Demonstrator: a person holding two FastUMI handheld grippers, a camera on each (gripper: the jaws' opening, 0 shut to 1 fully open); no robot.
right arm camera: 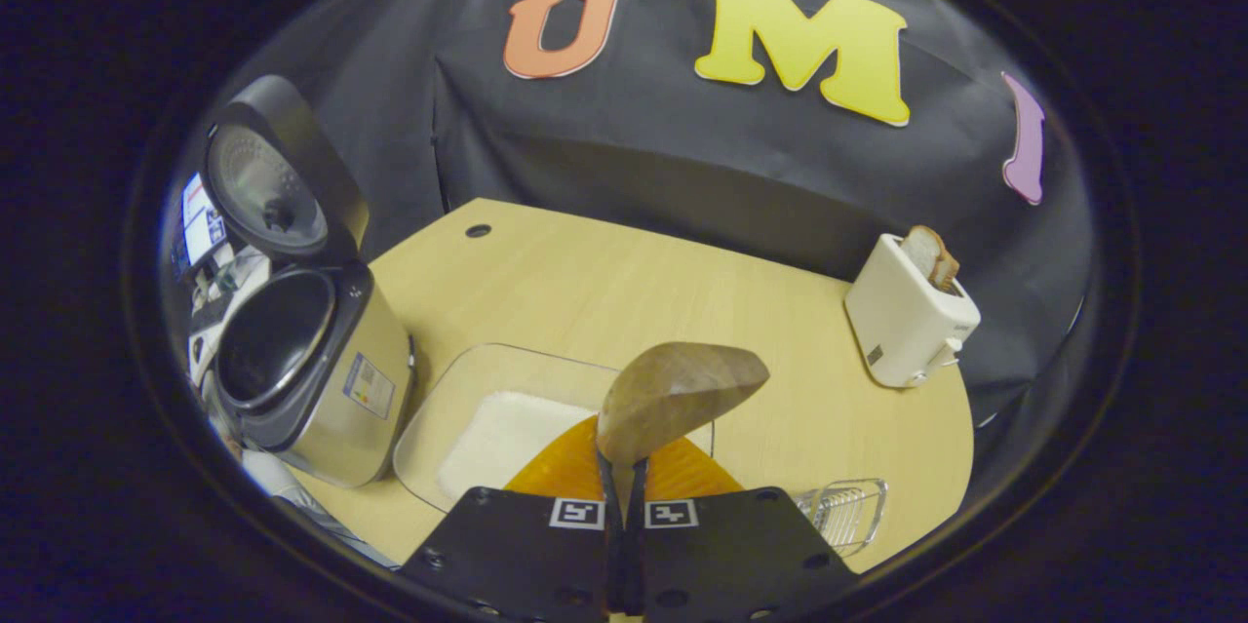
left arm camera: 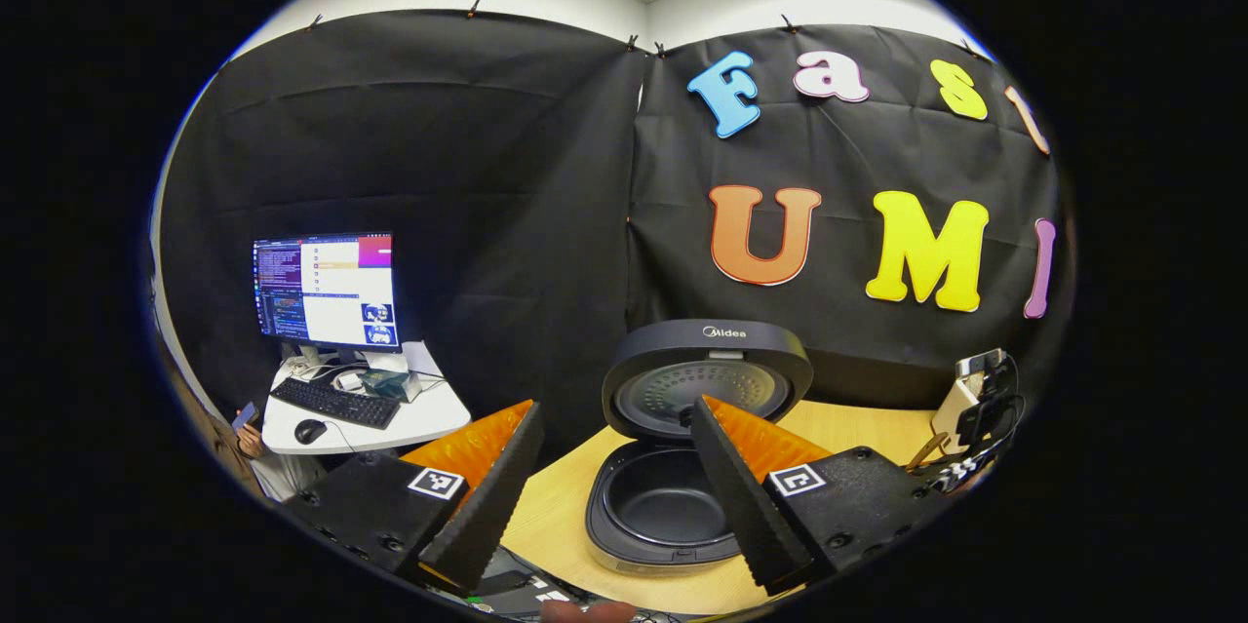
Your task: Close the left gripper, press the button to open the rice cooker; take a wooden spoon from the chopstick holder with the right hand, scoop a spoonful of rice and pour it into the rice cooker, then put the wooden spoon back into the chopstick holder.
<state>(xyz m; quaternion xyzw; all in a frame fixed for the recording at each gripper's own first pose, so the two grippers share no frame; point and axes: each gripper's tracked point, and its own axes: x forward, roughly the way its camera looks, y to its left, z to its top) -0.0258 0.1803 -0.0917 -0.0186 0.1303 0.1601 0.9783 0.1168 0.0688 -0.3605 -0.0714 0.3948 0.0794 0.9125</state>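
R claw (right arm camera: 624, 491) is clamped tight on the brown wooden spoon (right arm camera: 673, 394), bowl up and forward, empty as far as I can tell. Next step, I judge: dip into the white rice (right arm camera: 497, 438) lying in the clear shallow glass tray (right arm camera: 444, 413) just below, so tip the bowl down, push in low & level, lift slow to keep the loose grains from sliding off smooth wood. Black-lidded silver rice cooker (right arm camera: 302, 369) stands open w/ its dark inner pot bare, left of tray on the pale wood-grain counter (right arm camera: 624, 282). L claw (left arm camera: 609, 467) fingers apart, holding nothing, over the cooker
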